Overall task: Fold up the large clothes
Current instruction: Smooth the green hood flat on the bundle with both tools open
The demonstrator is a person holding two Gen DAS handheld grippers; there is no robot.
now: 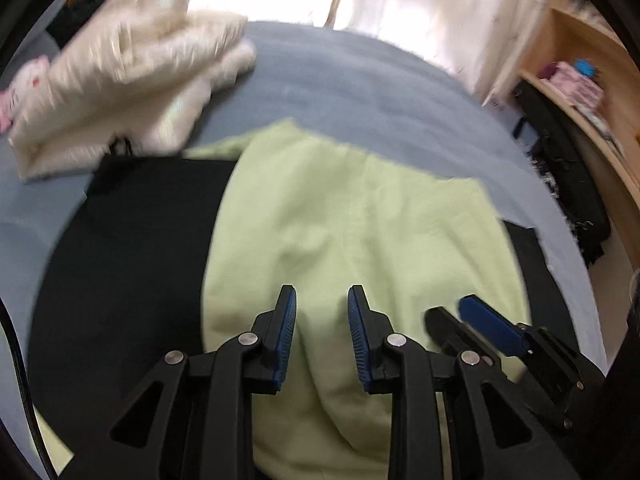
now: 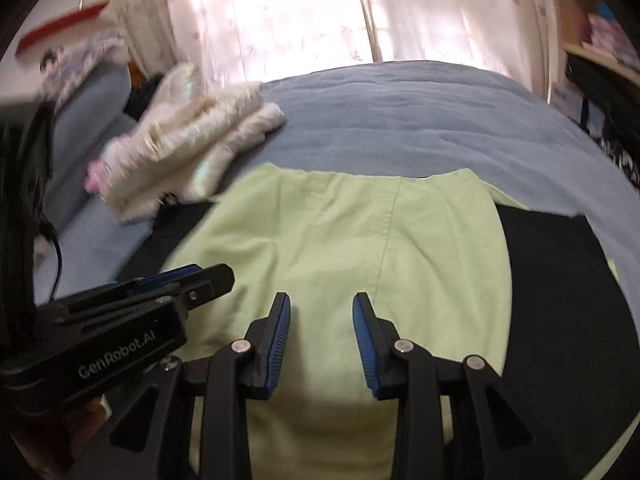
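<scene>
You've got a blue-grey bedsheet [image 2: 400,120], pale patterned curtains [image 2: 280,12] backlit behind, wooden shelf [image 1: 592,92] at right, red strip [image 2: 60,34] far left

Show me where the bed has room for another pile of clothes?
The widest bare patch of the blue bedspread lies beyond the green garment, between the cream pile and the curtains. The near part is crowded: green and black cloth cover it, with both sets of fingers above.
</scene>
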